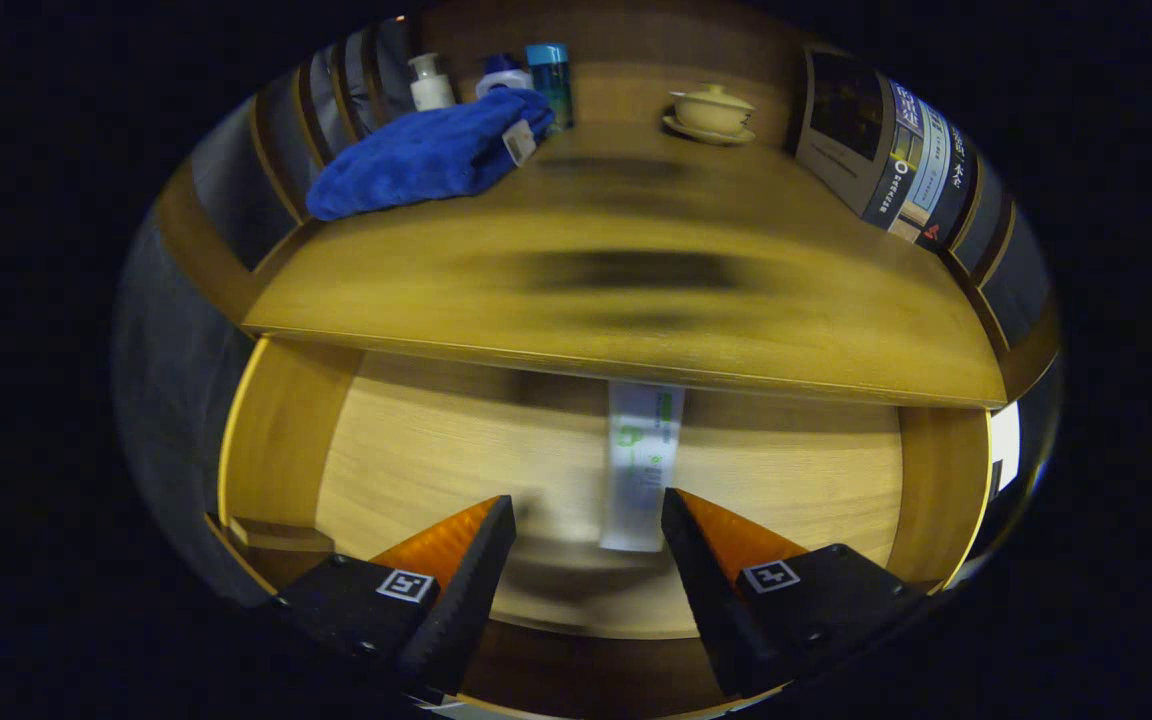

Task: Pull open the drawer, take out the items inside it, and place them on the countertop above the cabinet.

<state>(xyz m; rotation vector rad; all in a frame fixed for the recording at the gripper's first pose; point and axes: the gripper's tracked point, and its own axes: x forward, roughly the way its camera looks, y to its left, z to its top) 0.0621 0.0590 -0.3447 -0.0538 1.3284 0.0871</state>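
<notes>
Fingers (pixel 588 520) apart, tube (pixel 642 465) just ahead.

Dim warm light, strong motion blur, fisheye bending at the edges.

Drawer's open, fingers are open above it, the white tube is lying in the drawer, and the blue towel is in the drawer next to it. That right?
Not quite. The blue towel is not in the drawer; it lies on the countertop, beside the bottles. The gripper view shows this. The rest holds: the drawer is open, the gripper has its fingers open above it, and the white tube lies in the drawer.
</notes>
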